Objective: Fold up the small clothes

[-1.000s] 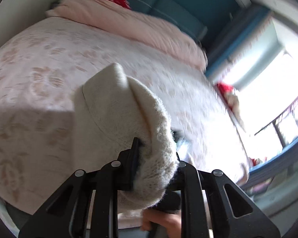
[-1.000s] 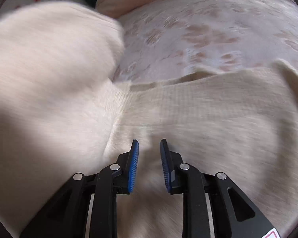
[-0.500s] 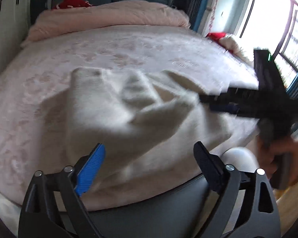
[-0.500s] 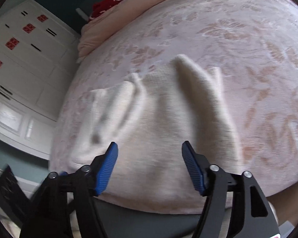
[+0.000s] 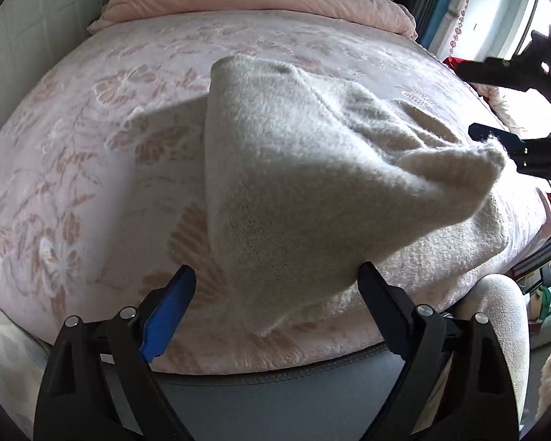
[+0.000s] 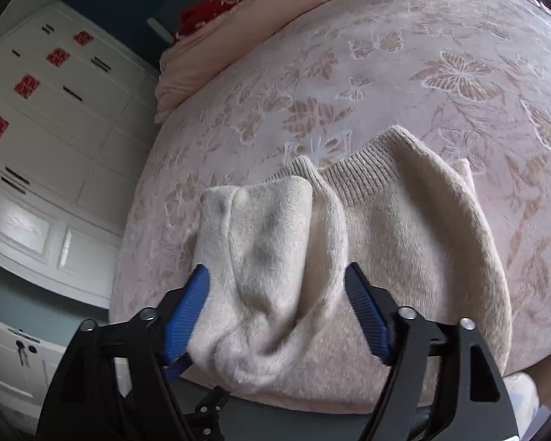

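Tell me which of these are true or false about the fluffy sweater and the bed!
1. The cream sweater lies on the pink flowered bedspread. True.
2. The sweater is bright red. False: it is cream; the only red nearby is some fabric at the head of the bed.
3. The left gripper is open. True: its jaws stand wide apart.
4. The right gripper is squeezing the sweater tight. False: its jaws are opening, and part of the sweater lies between them unpinched.
5. The white cupboards carry red square stickers. True.
6. The sweater is folded into a neat flat square. False: it is rumpled, with one part flopped over.
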A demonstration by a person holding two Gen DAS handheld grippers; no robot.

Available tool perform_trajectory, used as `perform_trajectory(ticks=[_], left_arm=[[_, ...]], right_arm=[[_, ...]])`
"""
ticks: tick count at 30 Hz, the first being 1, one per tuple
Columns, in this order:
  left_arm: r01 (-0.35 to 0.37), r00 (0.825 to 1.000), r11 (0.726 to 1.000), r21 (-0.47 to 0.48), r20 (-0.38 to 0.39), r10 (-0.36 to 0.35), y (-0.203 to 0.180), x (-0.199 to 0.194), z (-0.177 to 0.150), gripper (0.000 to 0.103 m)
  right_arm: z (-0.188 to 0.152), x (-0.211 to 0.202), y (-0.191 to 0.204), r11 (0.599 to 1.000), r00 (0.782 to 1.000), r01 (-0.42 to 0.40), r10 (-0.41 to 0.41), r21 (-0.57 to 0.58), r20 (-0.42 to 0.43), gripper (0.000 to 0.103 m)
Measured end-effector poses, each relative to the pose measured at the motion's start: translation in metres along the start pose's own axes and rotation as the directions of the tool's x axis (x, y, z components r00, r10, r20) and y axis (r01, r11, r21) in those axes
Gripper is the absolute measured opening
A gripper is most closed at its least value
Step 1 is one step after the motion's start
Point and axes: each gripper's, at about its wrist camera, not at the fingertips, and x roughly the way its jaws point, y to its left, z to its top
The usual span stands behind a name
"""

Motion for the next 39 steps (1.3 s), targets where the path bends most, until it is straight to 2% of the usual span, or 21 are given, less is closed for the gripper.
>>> perform_trajectory(ticks=[3, 5, 7, 8, 9, 12, 13, 15, 17, 19, 21, 23, 24, 26, 28, 32, 34, 35, 36, 37, 39], left_arm=[[-0.013, 1.000, 1.000, 0.027, -0.005, 0.013, -0.002, 0.005, -0.001, 0.086], [-0.014, 1.000, 0.999, 0.039, -0.005, 0.014, -0.001, 0.007, -0.002, 0.084], [-0.006, 1.000, 0.999, 0.041, -0.016, 0.007, 0.001, 0.010, -0.002, 0.081], [-0.007, 1.000, 0.999, 0.037, -0.024, 0.007, 0.002, 0.012, -0.002, 0.081], [-0.008, 0.999, 0.999, 0.031, -0.031, 0.008, 0.004, 0.013, -0.001, 0.080], [0.005, 1.000, 1.000, 0.018, -0.018, -0.004, 0.005, 0.009, 0.003, 0.080], [0.000, 1.000, 1.000, 0.021, -0.014, 0.000, 0.005, 0.009, 0.006, 0.079], [0.018, 1.000, 1.000, 0.016, -0.015, -0.018, 0.003, 0.009, 0.010, 0.078], [0.042, 0.999, 0.999, -0.002, -0.027, -0.042, 0.002, 0.014, 0.011, 0.078], [0.054, 0.998, 0.998, -0.015, -0.039, -0.055, -0.003, 0.020, 0.011, 0.078], [0.056, 0.997, 0.998, 0.004, -0.050, -0.055, -0.012, 0.025, 0.009, 0.078], [0.045, 0.997, 0.998, 0.037, -0.057, -0.043, -0.021, 0.029, 0.007, 0.078], [0.036, 0.998, 0.998, 0.053, -0.058, -0.033, -0.025, 0.029, 0.006, 0.077], [0.027, 0.998, 0.998, 0.057, -0.060, -0.023, -0.025, 0.028, 0.005, 0.077], [0.018, 0.998, 0.999, 0.044, -0.066, -0.015, -0.022, 0.030, 0.005, 0.077], [0.015, 0.997, 1.000, 0.006, -0.071, -0.015, -0.018, 0.031, 0.005, 0.078], [0.006, 0.998, 1.000, 0.016, -0.068, -0.005, -0.020, 0.031, 0.003, 0.078], [0.002, 0.998, 1.000, 0.025, -0.069, 0.000, -0.022, 0.031, 0.002, 0.078], [-0.003, 0.997, 0.999, 0.033, -0.072, 0.006, -0.022, 0.031, 0.002, 0.078], [-0.007, 0.997, 0.999, 0.036, -0.074, 0.009, -0.022, 0.032, 0.002, 0.078], [-0.010, 0.997, 0.999, 0.035, -0.077, 0.012, -0.022, 0.031, 0.001, 0.078]], right_arm=[[-0.007, 0.034, -0.011, 0.999, 0.992, 0.028, -0.024, 0.036, -0.125, 0.081], [-0.015, 0.056, -0.012, 0.997, 0.986, -0.001, 0.013, 0.072, -0.166, 0.081], [-0.022, 0.072, -0.003, 0.998, 0.982, -0.018, 0.031, 0.067, -0.188, 0.059], [-0.024, 0.080, 0.004, 0.999, 0.980, -0.007, 0.015, 0.044, -0.197, 0.029], [-0.023, 0.079, 0.010, 1.000, 0.983, 0.008, -0.004, 0.024, -0.185, 0.019], [-0.009, 0.035, 0.025, 0.997, 0.996, -0.072, 0.072, 0.001, -0.051, 0.015], [-0.005, 0.015, 0.028, 0.995, 0.996, -0.094, 0.094, -0.017, -0.005, 0.015], [-0.004, -0.031, 0.027, 0.995, 0.993, -0.050, 0.058, -0.082, 0.103, 0.015], [-0.007, -0.048, 0.003, 0.997, 0.992, -0.001, 0.010, -0.072, 0.124, 0.016], [-0.014, -0.034, -0.040, 0.998, 0.996, 0.064, -0.062, -0.026, 0.070, 0.019], [-0.030, -0.003, -0.089, 0.985, 0.985, 0.167, -0.165, 0.044, -0.049, 0.026], [-0.044, -0.006, -0.113, 0.985, 0.996, 0.085, -0.082, 0.151, -0.031, 0.028], [-0.046, -0.018, -0.114, 0.984, 0.997, 0.068, -0.072, 0.165, 0.014, 0.034], [-0.044, -0.040, -0.101, 0.984, 0.986, 0.126, -0.138, 0.127, 0.095, 0.039], [-0.037, -0.056, -0.087, 0.988, 0.979, 0.133, -0.142, 0.073, 0.146, 0.046], [-0.027, -0.047, -0.072, 0.994, 0.988, 0.113, -0.110, -0.015, 0.112, 0.068], [-0.029, -0.024, -0.075, 0.992, 0.990, 0.128, -0.127, -0.019, 0.061, 0.070], [-0.028, -0.006, -0.083, 0.990, 0.989, 0.143, -0.143, -0.001, 0.026, 0.065], [-0.031, 0.002, -0.088, 0.991, 0.990, 0.137, -0.137, 0.008, 0.017, 0.033], [-0.029, 0.009, -0.088, 0.992, 0.992, 0.126, -0.126, 0.015, 0.015, 0.012], [-0.019, -0.006, -0.080, 0.995, 0.993, 0.096, -0.097, 0.014, 0.070, 0.009]])
